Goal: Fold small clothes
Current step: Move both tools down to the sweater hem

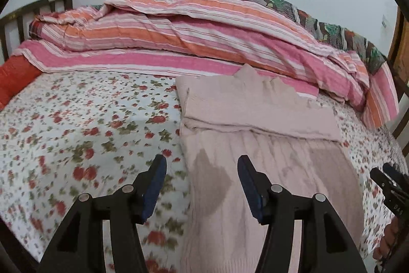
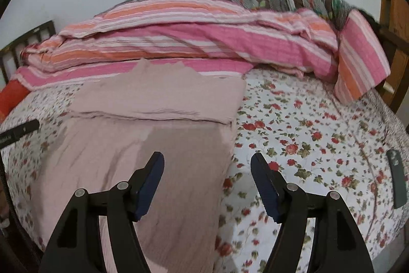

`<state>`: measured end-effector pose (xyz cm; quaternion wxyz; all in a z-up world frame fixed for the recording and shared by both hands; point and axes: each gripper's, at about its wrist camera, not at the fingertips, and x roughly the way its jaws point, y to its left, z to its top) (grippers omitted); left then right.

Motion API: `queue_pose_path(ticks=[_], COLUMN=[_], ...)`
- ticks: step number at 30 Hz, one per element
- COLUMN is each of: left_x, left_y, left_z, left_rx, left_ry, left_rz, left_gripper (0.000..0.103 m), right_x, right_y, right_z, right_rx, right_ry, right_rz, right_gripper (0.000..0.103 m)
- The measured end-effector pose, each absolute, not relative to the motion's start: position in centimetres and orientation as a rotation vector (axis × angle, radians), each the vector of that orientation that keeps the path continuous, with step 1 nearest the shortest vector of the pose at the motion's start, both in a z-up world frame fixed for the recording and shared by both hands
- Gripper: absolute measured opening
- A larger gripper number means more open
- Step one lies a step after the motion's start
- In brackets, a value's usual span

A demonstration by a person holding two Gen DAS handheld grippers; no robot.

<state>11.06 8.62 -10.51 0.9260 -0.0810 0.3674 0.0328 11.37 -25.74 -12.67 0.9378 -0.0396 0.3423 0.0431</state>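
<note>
Floral bedsheet [image 2: 306, 134], pink sweater [image 2: 153, 145] partly folded, striped quilt [image 2: 179, 42] behind, both claws [image 1: 202, 165] [image 2: 207, 163] spread apart, empty.

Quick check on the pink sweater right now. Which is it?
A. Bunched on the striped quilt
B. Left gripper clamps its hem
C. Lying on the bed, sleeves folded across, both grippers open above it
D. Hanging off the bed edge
C: the pink sweater lies flat on the floral sheet, with the left gripper and right gripper open and empty.
</note>
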Motion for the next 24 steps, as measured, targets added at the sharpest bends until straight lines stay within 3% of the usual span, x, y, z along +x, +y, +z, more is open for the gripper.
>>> queue_pose_path(ticks=[12,16,24], left_x=[4.5,3.1,0.8], left_y=[7.8,7.4,8.4], left_z=[-8.5,-8.3,-10.7], left_rx=[-0.176,-0.151,-0.177], left_ry=[0.713,0.709,0.733], left_rz=[0.044,0.041,-0.031], left_gripper=[0.056,0.055,0.055], right_x=[6.3,4.7,2.2], right_y=[-25.6,-26.1,-27.6], right_z=[-12.3,-12.7,-14.5], right_rx=[-0.002,0.013,0.036], right_ry=[0.694,0.708,0.731], right_rz=[0.129,0.142,0.151], right_gripper=[0.069,0.063,0.061])
